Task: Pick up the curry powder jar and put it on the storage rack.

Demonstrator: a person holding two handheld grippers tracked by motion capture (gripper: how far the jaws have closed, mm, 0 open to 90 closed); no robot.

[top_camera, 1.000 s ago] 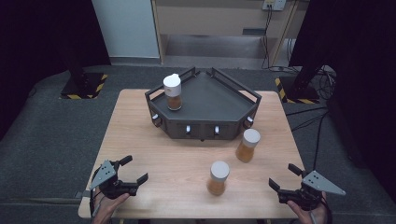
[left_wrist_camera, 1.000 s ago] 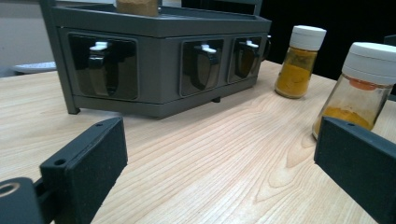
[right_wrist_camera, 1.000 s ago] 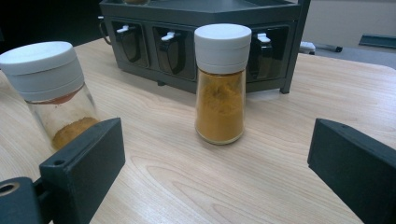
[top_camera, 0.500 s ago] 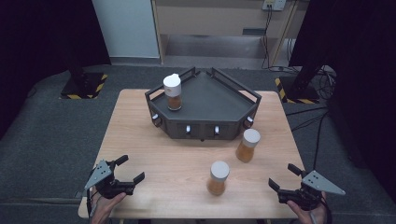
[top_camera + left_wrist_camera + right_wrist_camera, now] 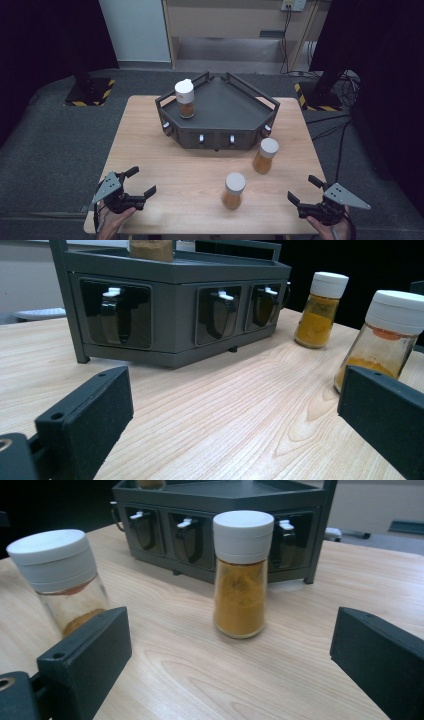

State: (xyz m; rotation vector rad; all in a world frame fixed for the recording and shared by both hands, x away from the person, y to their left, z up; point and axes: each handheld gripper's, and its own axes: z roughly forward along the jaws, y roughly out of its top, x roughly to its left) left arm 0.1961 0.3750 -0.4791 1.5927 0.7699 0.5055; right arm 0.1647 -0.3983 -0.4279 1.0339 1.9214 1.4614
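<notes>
Both the left tongs [image 5: 136,184] and the right tongs [image 5: 304,190] are resting released, empty, at the pale wooden worktop's [image 5: 190,170] near corners, flanking two white-capped spice jars [image 5: 233,190].

In the left gripper view, the jar on the rack [image 5: 151,249] is cut off by the top edge, so its cap is not seen. The nearest jar [image 5: 381,342] is partly hidden behind one jaw. In the right gripper view, the left jar [image 5: 62,580] is also half covered by a jaw.
</notes>
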